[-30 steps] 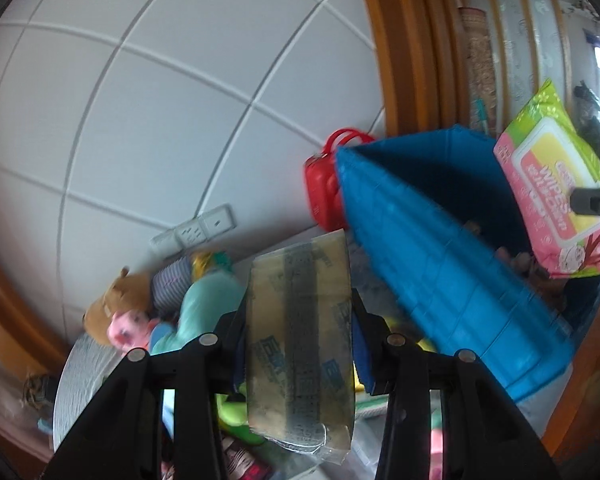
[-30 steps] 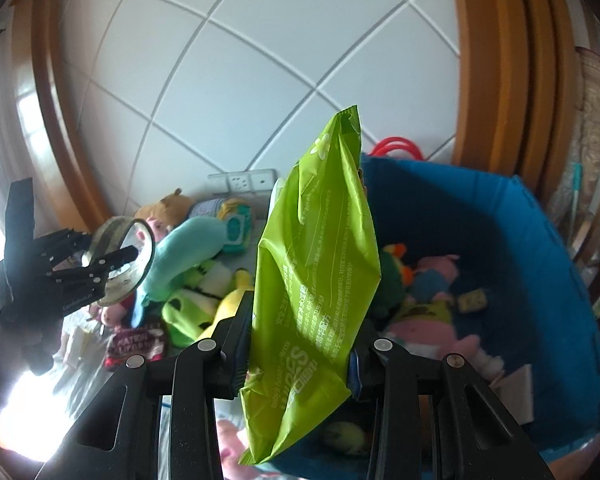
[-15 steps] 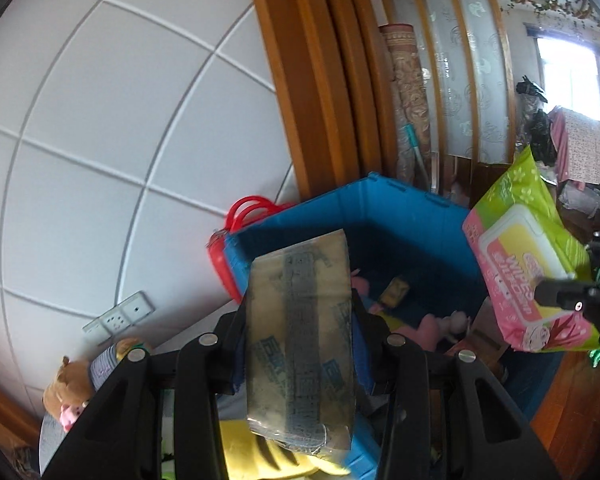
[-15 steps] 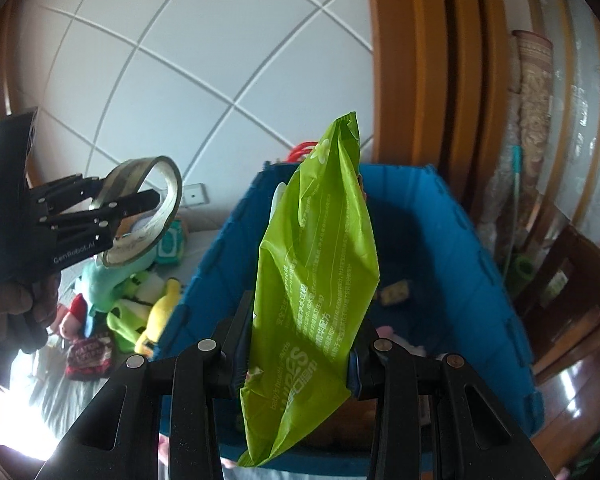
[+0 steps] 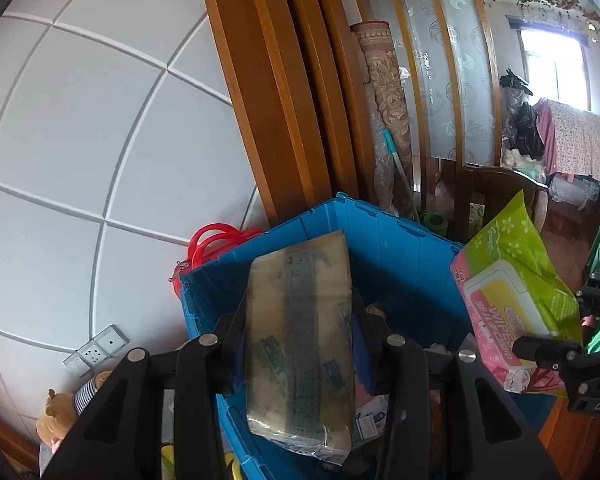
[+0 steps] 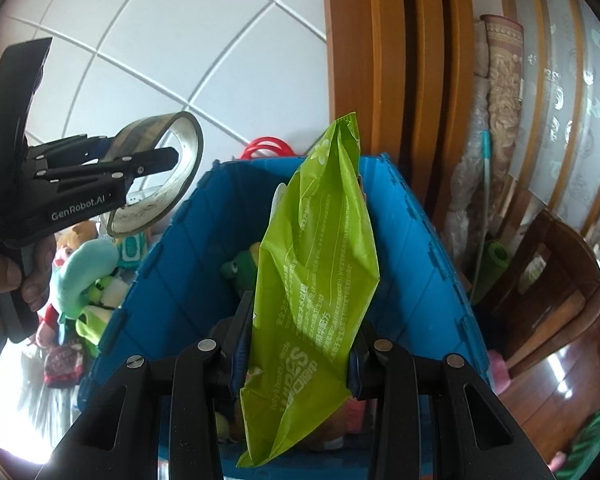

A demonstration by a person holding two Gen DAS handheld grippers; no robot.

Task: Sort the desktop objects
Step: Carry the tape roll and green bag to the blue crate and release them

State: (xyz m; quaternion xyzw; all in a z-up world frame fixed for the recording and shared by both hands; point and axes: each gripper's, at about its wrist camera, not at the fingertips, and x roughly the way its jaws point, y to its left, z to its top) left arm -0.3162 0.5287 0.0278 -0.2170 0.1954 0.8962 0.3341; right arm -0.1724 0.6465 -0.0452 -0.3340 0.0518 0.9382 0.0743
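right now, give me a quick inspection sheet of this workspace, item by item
surface: table mostly hidden; a light patch under the toys at the left.
job's things: tape roll and wipes pack held up at the blue crate, which already holds soft toys.
clutter: plush toys heaped left of the crate; red handles behind it.
grippers: left hand-held gripper shut on the tape roll; right hand-held gripper shut on the wipes pack.
cables: nothing seen.
surroundings: tiled wall with wall sockets, wooden door frame, rolled rug.

A pale table (image 6: 28,396) carries a heap of plush toys (image 6: 84,276) by the white tiled wall. A blue bin (image 6: 432,280) stands just beside the heap, with a red basket (image 5: 208,240) behind it.
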